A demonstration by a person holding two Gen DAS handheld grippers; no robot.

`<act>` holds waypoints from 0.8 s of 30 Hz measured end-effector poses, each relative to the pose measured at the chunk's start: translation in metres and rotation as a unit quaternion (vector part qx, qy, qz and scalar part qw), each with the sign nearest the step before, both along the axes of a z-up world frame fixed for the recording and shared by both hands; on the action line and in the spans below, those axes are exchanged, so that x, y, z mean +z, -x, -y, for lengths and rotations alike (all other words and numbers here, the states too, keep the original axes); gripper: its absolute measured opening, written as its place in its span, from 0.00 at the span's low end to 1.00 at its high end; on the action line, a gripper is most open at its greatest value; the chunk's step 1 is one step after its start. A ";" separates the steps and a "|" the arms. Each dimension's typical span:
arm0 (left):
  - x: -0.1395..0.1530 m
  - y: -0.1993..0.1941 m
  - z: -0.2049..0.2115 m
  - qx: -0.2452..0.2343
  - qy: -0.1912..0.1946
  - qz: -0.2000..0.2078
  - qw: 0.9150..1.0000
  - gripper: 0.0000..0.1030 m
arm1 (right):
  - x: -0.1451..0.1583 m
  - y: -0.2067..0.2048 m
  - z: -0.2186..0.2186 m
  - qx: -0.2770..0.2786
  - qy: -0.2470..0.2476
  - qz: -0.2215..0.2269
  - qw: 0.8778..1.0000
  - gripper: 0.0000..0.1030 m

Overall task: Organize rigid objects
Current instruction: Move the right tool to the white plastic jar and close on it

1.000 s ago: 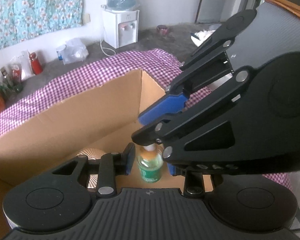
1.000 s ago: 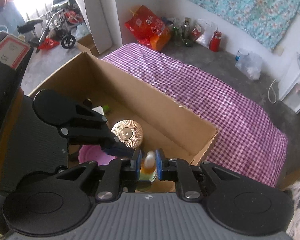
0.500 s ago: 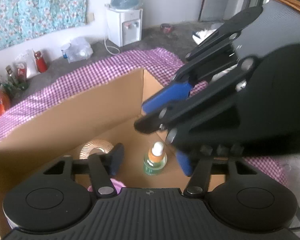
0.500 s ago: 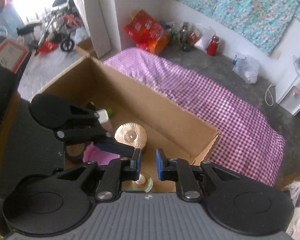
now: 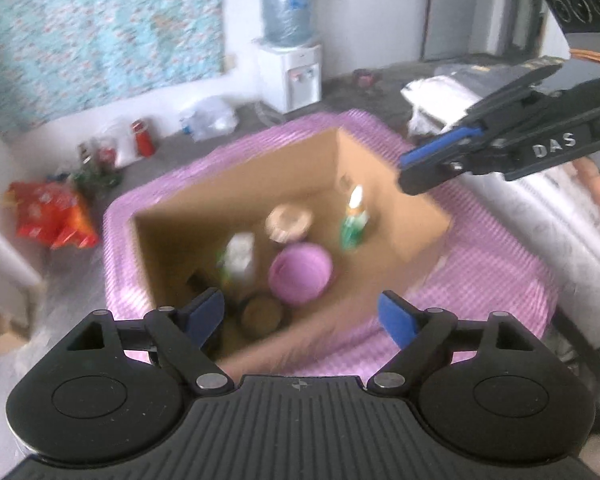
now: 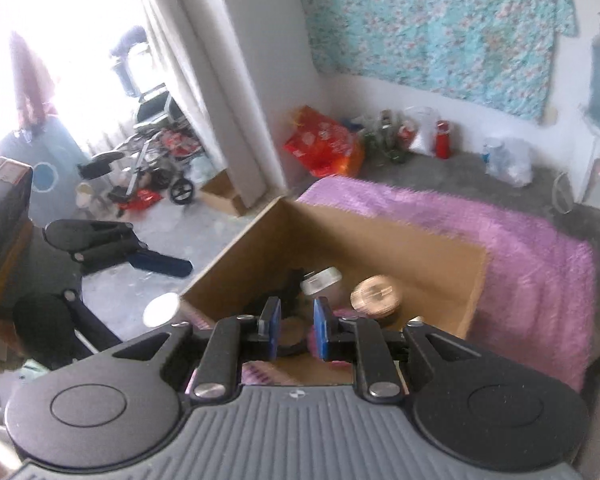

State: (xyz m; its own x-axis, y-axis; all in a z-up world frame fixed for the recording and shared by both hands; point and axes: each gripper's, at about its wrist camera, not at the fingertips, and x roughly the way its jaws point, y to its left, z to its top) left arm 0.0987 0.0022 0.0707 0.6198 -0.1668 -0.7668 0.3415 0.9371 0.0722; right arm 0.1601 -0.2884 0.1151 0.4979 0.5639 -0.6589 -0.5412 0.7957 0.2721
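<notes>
Dropper bottle [image 5: 354, 216] is standing upright beyond your opening, empty left gripper [image 5: 302, 314], nearer than your closed, empty right gripper [image 6: 294, 330].

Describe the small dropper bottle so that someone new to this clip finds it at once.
Find the open cardboard box on the purple checked cloth. The dropper bottle stands upright by the box's right-hand wall, beside the round gold lid. Alone there, it has a green body and a pale, pointed top.

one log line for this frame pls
left gripper: jaws opening, empty | right gripper: shut, empty | dropper bottle: upright in cardboard box | both grippers above box
</notes>
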 end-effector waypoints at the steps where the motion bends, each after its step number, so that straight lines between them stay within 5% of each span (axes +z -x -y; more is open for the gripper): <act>1: -0.001 0.006 -0.009 0.009 -0.003 -0.003 1.000 0.82 | -0.002 0.005 -0.008 0.008 0.000 -0.002 1.000 0.19; 6: -0.017 0.034 -0.046 0.042 -0.013 -0.020 0.999 0.82 | -0.021 0.023 -0.058 0.057 -0.002 -0.036 0.998 0.22; 10: -0.040 0.040 -0.069 0.048 -0.018 -0.024 0.998 0.82 | -0.039 0.026 -0.101 0.084 0.008 -0.059 0.995 0.40; 24: -0.091 0.021 -0.114 0.048 -0.013 -0.005 0.999 0.82 | -0.079 0.012 -0.200 0.080 0.047 -0.086 0.992 0.41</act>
